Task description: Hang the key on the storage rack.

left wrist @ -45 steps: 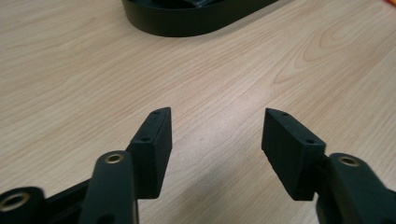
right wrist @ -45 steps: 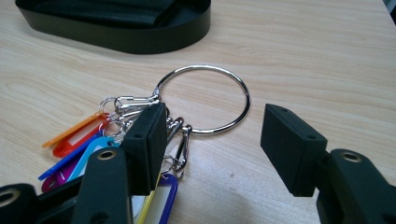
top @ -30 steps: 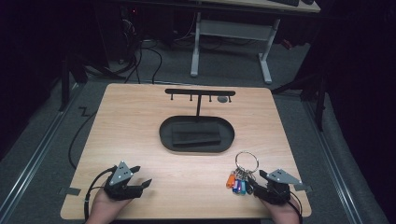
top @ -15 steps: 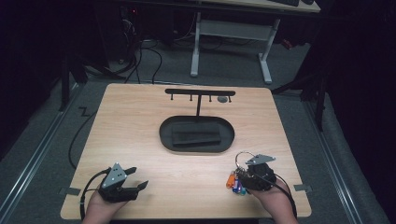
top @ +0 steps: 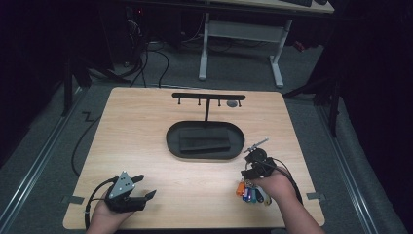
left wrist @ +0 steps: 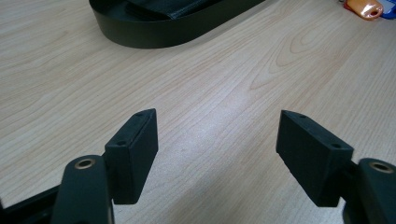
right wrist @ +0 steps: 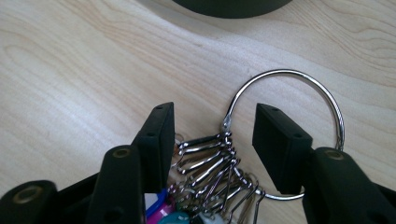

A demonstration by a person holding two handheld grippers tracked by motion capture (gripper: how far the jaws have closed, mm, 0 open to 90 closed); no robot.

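A large silver key ring (right wrist: pixel 299 79) lies flat on the wooden table, carrying several wire clips (right wrist: pixel 210 158) with coloured key tags (top: pixel 251 192). My right gripper (right wrist: pixel 212 135) points down over it near the table's front right (top: pixel 250 173). Its jaws have just been closing and stand on either side of the clips, with a gap left on both sides and the pads not pressing. My left gripper (left wrist: pixel 217 140) rests low at the front left (top: pixel 145 186), open with only bare wood between its jaws.
A black oval tray (top: pixel 170 141) holding a flat dark object sits mid-table, also in the left gripper view (left wrist: pixel 140 35). Behind it stands a black T-shaped hook rack (top: pixel 208 97). An orange tag (left wrist: pixel 369 7) shows far off.
My right gripper has moved left and away from the table's front right corner and now hangs over the key ring, jaws narrower. The left gripper has stayed put.
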